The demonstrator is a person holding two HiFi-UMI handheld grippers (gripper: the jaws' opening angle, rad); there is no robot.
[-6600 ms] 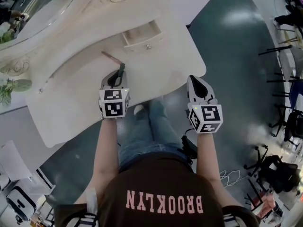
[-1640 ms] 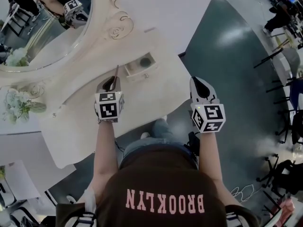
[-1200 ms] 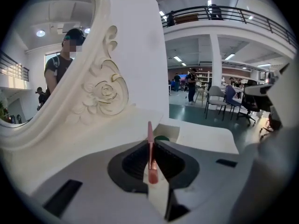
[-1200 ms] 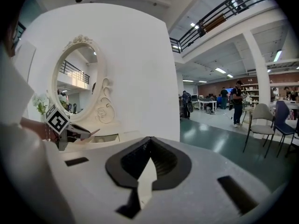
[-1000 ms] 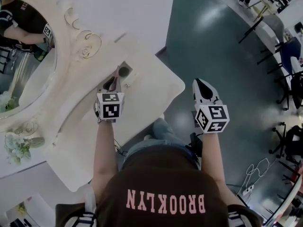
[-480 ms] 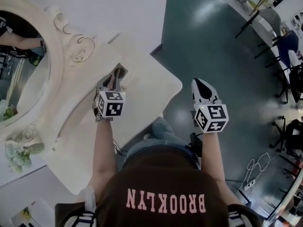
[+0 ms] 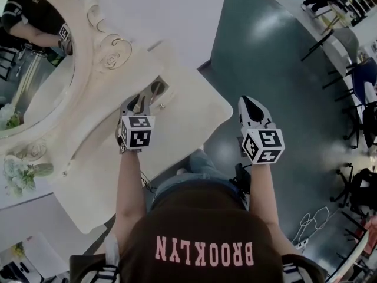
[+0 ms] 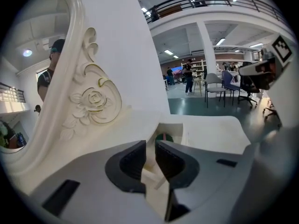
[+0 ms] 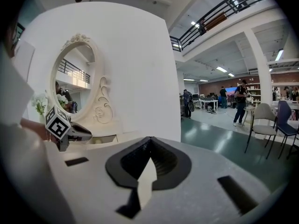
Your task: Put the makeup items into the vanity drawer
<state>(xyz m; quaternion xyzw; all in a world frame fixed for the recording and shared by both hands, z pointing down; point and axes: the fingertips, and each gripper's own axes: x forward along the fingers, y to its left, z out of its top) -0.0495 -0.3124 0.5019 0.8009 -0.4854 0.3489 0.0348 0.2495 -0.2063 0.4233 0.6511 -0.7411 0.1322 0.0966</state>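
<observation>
The small vanity drawer [image 7: 156,89] stands pulled out, with a dark round item inside that looks green in the left gripper view [image 8: 164,137]. My left gripper [image 7: 139,101] hovers just in front of the drawer. Its jaws [image 8: 149,155] stand a narrow slit apart, pinched on the thin makeup brush. Only a pale slanted sliver of the brush shows low in the slit. My right gripper [image 7: 248,102] is shut and empty [image 9: 149,146]. It hangs over the floor, right of the table's edge.
The cream vanity table [image 7: 185,119] has a curved front edge, an oval mirror [image 7: 32,69] and a carved rose frame [image 8: 93,101]. A flower bunch [image 7: 20,173] stands at the left. People, chairs and desks stand far off on the green floor [image 7: 265,46].
The head view has swung a little, bringing more of the mirror into sight. My left gripper stays at the drawer with its jaws unchanged. The right gripper has not moved.
</observation>
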